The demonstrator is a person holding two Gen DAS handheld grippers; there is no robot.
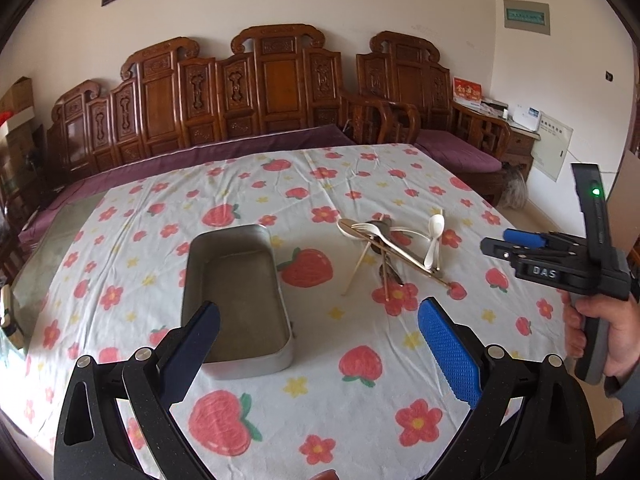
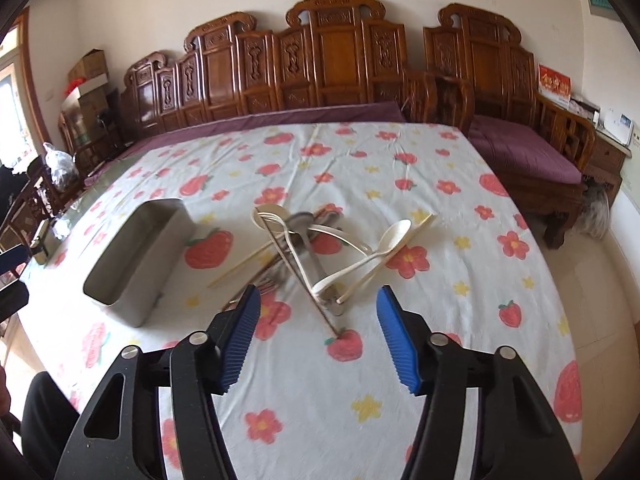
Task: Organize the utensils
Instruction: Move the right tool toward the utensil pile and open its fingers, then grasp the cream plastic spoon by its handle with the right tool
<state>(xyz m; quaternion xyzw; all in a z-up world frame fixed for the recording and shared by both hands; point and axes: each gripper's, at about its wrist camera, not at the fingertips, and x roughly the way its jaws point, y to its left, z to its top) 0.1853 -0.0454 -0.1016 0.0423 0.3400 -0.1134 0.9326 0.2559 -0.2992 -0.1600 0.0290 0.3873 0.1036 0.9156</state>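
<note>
Hovering over the strawberry-print tablecloth (image 1: 248, 184), the left gripper (image 1: 320, 338) stood wide open and empty above the near end of the metal tin (image 1: 236, 300), the utensil pile (image 1: 394, 248) lying to its right. Seen from the right wrist, the right gripper (image 2: 318, 338) hung partly open, gripping nothing, just short of the tangled spoons, fork and chopsticks (image 2: 316, 248)

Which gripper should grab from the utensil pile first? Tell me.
Right. The right gripper faces the utensil pile with open jaws; the left gripper faces the metal tin instead.
</note>
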